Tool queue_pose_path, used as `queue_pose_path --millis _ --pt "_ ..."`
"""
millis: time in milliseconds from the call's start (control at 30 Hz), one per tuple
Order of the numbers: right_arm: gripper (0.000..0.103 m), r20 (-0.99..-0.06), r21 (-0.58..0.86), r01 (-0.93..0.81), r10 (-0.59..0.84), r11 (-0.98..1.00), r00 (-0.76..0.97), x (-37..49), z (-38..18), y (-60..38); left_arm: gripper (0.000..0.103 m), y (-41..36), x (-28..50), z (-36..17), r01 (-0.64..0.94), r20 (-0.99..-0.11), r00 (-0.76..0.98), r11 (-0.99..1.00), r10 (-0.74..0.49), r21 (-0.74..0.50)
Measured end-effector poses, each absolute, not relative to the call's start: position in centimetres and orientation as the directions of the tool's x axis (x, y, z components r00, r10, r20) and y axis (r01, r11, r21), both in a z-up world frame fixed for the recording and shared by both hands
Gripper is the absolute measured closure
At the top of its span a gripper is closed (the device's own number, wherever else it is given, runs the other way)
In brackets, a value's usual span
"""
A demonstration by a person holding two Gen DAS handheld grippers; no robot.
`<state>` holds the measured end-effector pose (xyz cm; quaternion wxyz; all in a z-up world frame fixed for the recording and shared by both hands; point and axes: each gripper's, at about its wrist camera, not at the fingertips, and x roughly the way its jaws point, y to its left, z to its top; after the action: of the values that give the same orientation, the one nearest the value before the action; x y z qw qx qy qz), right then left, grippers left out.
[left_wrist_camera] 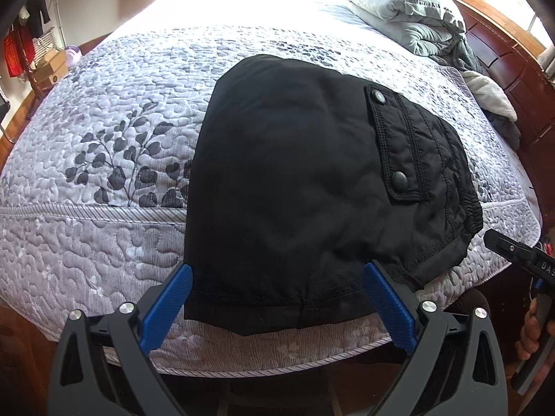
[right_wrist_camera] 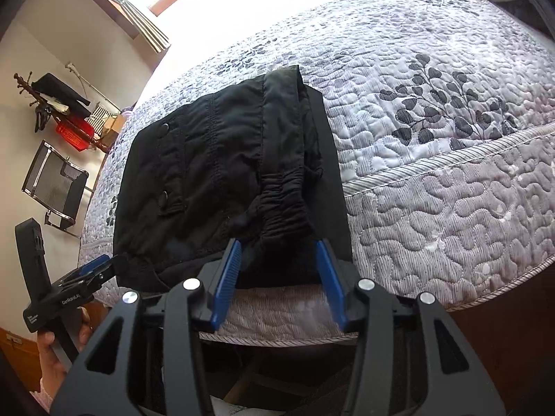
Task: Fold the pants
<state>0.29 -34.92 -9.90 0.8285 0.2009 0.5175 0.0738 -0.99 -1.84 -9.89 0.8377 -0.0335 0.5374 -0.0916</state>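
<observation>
One quilted bedspread (left_wrist_camera: 104,242), grey leaf print, carries the black cargo pants (left_wrist_camera: 295,180) near its front edge, already folded into a compact block; judged nearly done, perhaps only tidying left. Long axis runs away from the edge, elastic waistband (right_wrist_camera: 284,201) to the right. Left gripper (left_wrist_camera: 277,270) and right gripper (right_wrist_camera: 277,246) both gape, pads off the cloth.

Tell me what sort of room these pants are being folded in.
Most likely a bedroom. The black pants lie folded on a bed with a quilted, leaf-printed bedspread. A bundled grey duvet sits by the wooden headboard, and a window with a striped curtain lets daylight in.
</observation>
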Motion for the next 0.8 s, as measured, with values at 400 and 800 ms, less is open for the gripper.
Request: queue_pose_path --millis 400,800 --pt "0.045 -0.867 0.315 0.082 0.252 0.946 0.429 0.3 -10.3 -33.1 0.004 -3.0 -2.4 -8.3 0.158 -0.882 0.412 0.972 -0.227 -0.176" --pt "0.013 -0.859 0.198 0.044 0.152 0.979 0.489 1.4 -8.0 -31.6 0.004 -3.6 -2.3 -5.9 0.177 -0.852 0.495 0.980 -0.171 -0.093"
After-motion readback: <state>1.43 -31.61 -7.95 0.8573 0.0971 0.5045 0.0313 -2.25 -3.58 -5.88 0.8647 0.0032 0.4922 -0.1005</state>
